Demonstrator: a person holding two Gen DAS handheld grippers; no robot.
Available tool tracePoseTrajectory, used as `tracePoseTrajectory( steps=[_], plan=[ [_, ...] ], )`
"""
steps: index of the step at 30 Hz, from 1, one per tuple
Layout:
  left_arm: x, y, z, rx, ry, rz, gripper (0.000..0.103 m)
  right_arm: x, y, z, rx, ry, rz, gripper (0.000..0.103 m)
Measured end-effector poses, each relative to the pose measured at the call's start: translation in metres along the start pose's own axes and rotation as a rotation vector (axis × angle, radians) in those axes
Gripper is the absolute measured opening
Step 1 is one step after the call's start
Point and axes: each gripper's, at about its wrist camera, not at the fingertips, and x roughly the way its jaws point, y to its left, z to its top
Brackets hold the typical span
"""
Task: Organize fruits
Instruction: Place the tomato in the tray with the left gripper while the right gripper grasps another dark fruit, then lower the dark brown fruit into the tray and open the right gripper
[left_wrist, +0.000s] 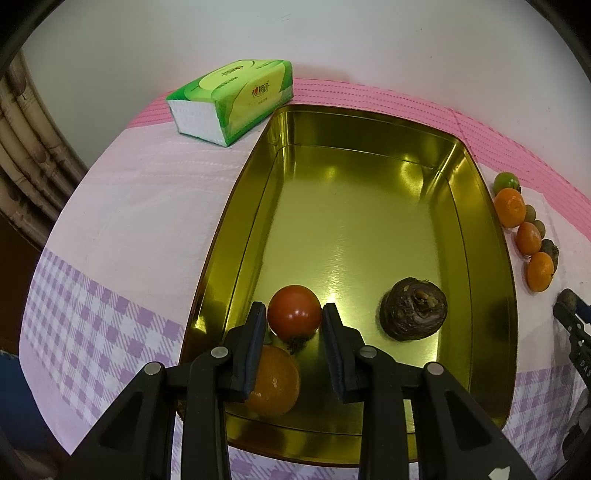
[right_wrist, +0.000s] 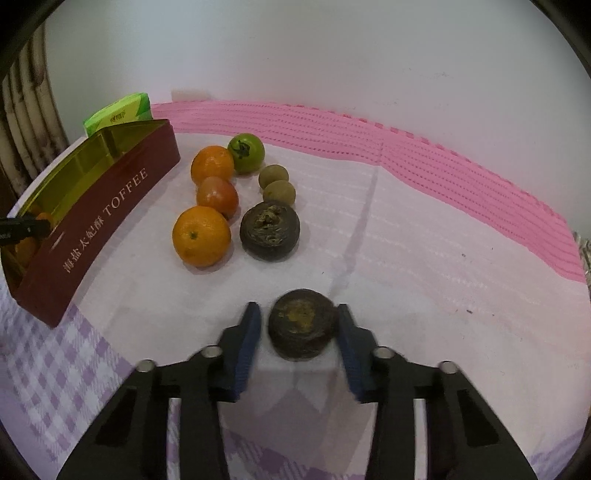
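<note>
Fruits lie partly in the gold tin (left_wrist: 480, 206) and partly on the surface (right_wrist: 406, 236) beside it. The left claw (left_wrist: 294, 317) is clamped on a red tomato (left_wrist: 294, 312) inside the tin, above an orange (left_wrist: 275, 384). The right claw (right_wrist: 299, 325) has its fingers around a dark round fruit (right_wrist: 301, 326) on the cloth; the right finger touches it, the left stands just apart.
</note>
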Motion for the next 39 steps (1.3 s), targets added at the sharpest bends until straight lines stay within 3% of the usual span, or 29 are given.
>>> tracePoseTrajectory(
  steps=[10,17,21,28,39],
  plan=[
    [-0.005,0.007,-0.004,0.005,0.0,-0.014,0.048,-0.002,0.002,0.0,0.014,0.025,-0.014,0.037],
    [-0.02,0.007,-0.012,0.049,-0.039,-0.062,0.057,-0.018,0.017,0.015,0.027,-0.002,0.028,0.036],
    [-0.038,0.005,-0.016,0.081,-0.094,-0.055,0.068,-0.034,0.041,0.032,-0.001,-0.043,0.091,0.036],
    [-0.054,0.021,-0.007,0.042,-0.131,-0.033,0.074,-0.053,0.104,0.057,-0.095,-0.091,0.192,0.037],
    [-0.056,0.055,-0.004,-0.038,-0.114,0.002,0.083,-0.039,0.175,0.058,-0.228,-0.027,0.266,0.037]
  ],
)
